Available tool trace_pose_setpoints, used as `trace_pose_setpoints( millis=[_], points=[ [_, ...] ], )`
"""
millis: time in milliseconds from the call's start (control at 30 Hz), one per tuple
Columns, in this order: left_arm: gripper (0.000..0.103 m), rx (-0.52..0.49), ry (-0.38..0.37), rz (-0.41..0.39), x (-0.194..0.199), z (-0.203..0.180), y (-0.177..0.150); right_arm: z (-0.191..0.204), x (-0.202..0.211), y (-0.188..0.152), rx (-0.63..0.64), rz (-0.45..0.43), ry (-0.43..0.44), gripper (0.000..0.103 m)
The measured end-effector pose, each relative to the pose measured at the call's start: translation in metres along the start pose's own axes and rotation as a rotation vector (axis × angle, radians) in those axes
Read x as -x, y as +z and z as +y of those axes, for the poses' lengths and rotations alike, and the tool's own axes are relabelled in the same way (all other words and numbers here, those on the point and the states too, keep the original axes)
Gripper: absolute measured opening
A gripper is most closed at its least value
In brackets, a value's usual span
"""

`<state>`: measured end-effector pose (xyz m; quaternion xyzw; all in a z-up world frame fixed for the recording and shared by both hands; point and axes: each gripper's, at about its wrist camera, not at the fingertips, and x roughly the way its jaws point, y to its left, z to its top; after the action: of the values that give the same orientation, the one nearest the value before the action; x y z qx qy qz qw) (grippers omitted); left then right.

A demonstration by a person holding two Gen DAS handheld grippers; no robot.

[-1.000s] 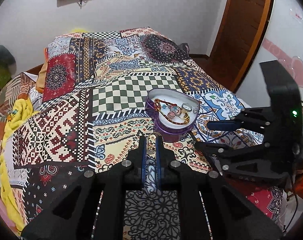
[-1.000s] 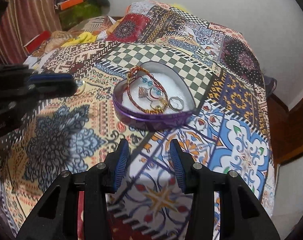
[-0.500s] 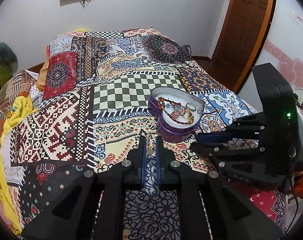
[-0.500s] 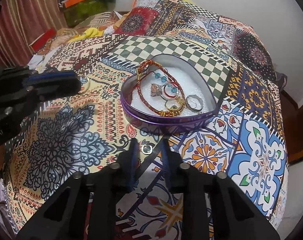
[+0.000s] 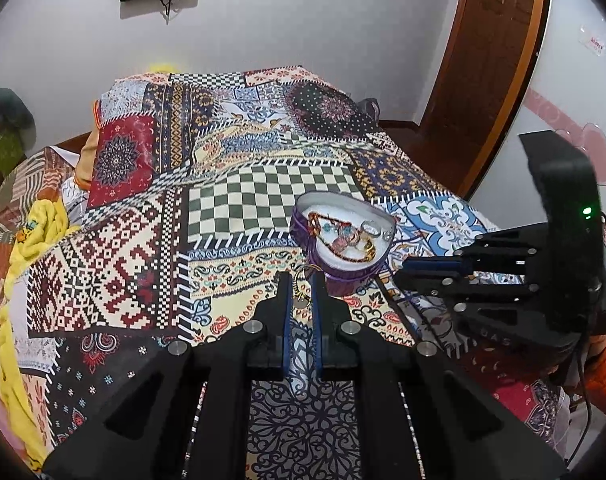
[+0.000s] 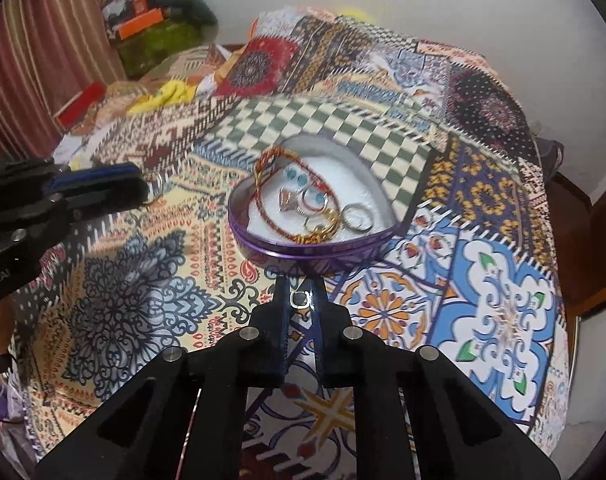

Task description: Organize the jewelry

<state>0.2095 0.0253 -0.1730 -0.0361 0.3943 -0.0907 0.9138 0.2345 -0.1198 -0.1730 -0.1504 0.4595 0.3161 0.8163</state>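
We are holding the left gripper [image 5: 302,294] low over the patchwork bedspread [image 5: 115,272], just before the purple heart-shaped tin [image 5: 343,240]; its jaws are standing almost closed, with only a narrow gap, and they are pinching a gold ring-shaped piece [image 5: 303,280] that is sticking out between the tips; in the right wrist view the same left gripper [image 6: 143,188] is coming in from the left edge, and the gold piece [image 6: 155,188] is hanging at its tip, near the tin but apart from it.

We are holding the right gripper [image 6: 301,300] just in front of the tin [image 6: 315,248], on its near side; its jaws are also nearly closed and they are gripping a small silver ring [image 6: 299,299] between the blue pads; in the left wrist view the right gripper [image 5: 403,276] is reaching in from the right side, its tips are close to the wall of the tin, and the ring is too small to see there.

The tin is sitting open on the bedspread [image 6: 503,304]; inside, on the white lining, a red cord bracelet [image 6: 271,200], a silver ring [image 6: 357,216], a gold chain [image 6: 323,232] and some small blue beads [image 6: 297,176] are lying together.
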Motion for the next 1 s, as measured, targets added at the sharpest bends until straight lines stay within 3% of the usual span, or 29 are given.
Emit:
trace_pose_setpoints(
  millis=[633,1000],
  points=[
    [0.007,-0.027,-0.015,-0.106,0.025,-0.018,0.039,-0.01,0.068,0.027,-0.03,-0.221,-0.03,0.009],
    [0.007,-0.038,-0.024,-0.101,0.003,-0.023,0.055,-0.019,0.064,0.04,-0.041,-0.259,-0.03,0.009]
  ],
)
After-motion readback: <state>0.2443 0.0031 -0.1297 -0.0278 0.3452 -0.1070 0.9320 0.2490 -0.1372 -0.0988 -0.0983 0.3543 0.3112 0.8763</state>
